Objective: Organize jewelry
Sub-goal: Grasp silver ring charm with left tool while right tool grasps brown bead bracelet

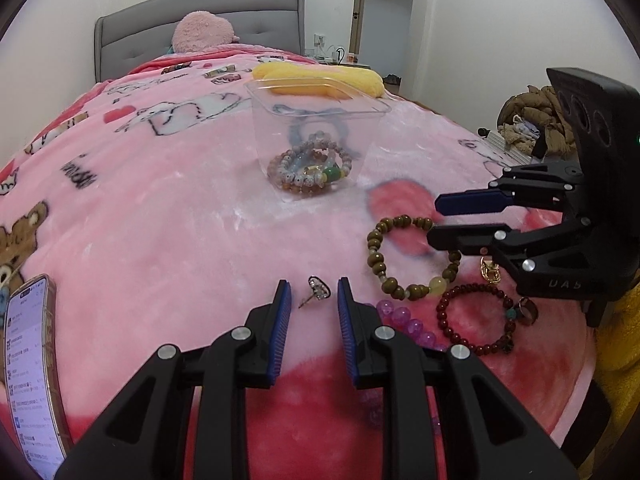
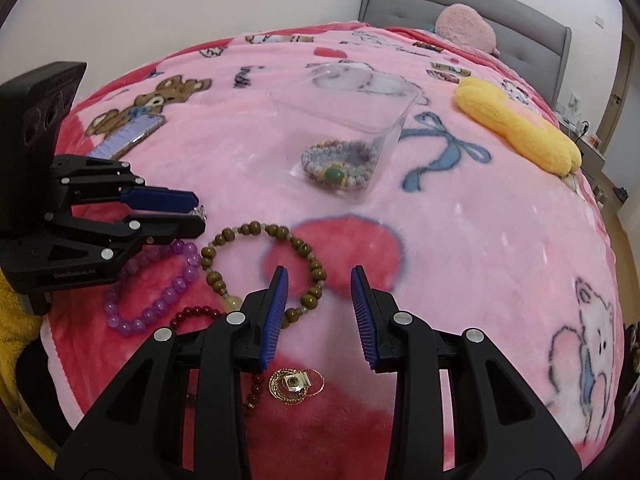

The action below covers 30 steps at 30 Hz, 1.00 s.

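Note:
A clear plastic box (image 1: 316, 120) (image 2: 344, 120) on the pink blanket holds several bead bracelets (image 1: 310, 166) (image 2: 340, 166). My left gripper (image 1: 311, 284) (image 2: 200, 211) is open, its fingers on either side of a small stud earring (image 1: 318, 290). My right gripper (image 2: 319, 274) (image 1: 434, 216) is open and empty above the brown bead bracelet (image 1: 412, 258) (image 2: 260, 264). A purple bracelet (image 2: 156, 292) (image 1: 404, 320), a dark red bracelet (image 1: 476, 320) (image 2: 196, 314), a ring (image 1: 526, 310) and a gold chain with pendant (image 2: 294, 386) (image 1: 490, 272) lie nearby.
A phone (image 1: 30, 364) (image 2: 128, 136) lies on the blanket at my left. A yellow plush (image 2: 516, 128) (image 1: 320, 76) lies behind the box. A pink plush (image 1: 202, 32) sits by the grey headboard (image 1: 200, 12). Clothes (image 1: 532, 120) are piled off the bed's right side.

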Each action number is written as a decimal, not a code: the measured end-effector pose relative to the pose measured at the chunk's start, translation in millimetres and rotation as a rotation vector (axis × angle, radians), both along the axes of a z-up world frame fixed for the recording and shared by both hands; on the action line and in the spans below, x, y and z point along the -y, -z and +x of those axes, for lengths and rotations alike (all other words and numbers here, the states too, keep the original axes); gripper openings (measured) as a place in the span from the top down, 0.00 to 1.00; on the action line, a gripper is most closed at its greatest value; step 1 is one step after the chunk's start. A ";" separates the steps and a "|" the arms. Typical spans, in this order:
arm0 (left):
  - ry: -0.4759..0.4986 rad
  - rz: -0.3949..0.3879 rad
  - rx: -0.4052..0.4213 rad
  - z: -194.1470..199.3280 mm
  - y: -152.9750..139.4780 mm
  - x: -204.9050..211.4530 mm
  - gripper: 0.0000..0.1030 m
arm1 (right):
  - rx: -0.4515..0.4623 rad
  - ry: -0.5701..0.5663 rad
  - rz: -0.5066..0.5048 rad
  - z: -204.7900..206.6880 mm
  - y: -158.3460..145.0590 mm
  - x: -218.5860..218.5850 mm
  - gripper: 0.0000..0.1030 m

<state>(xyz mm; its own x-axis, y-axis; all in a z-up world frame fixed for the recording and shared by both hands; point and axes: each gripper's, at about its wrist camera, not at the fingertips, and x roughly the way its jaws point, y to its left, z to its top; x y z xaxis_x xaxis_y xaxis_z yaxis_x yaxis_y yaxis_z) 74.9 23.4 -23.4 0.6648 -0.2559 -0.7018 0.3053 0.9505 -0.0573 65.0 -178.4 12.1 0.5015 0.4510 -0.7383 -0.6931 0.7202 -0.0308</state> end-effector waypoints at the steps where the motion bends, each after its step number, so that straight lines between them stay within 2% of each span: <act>1: -0.001 0.001 0.001 0.3 0.4 -0.2 0.77 | -0.004 -0.001 -0.005 0.0 1.6 -0.8 0.77; 4: -0.002 0.008 0.003 0.7 0.9 0.2 0.81 | -0.005 -0.009 -0.017 -0.4 4.5 -3.2 0.88; 7: -0.002 0.002 -0.003 1.8 1.8 -0.1 0.82 | 0.005 0.000 -0.019 -1.4 5.0 -3.6 0.92; 12: -0.017 -0.001 0.007 1.2 1.6 -1.6 0.88 | 0.023 0.023 -0.012 -1.7 3.6 -2.8 0.92; 17: -0.019 -0.015 0.041 -2.8 -6.5 -1.7 0.88 | 0.066 0.035 0.037 -6.4 -11.2 3.1 0.92; 30: -0.006 -0.088 0.150 -5.6 -56.8 5.4 0.88 | 0.163 0.052 0.174 -12.2 -70.7 13.3 0.93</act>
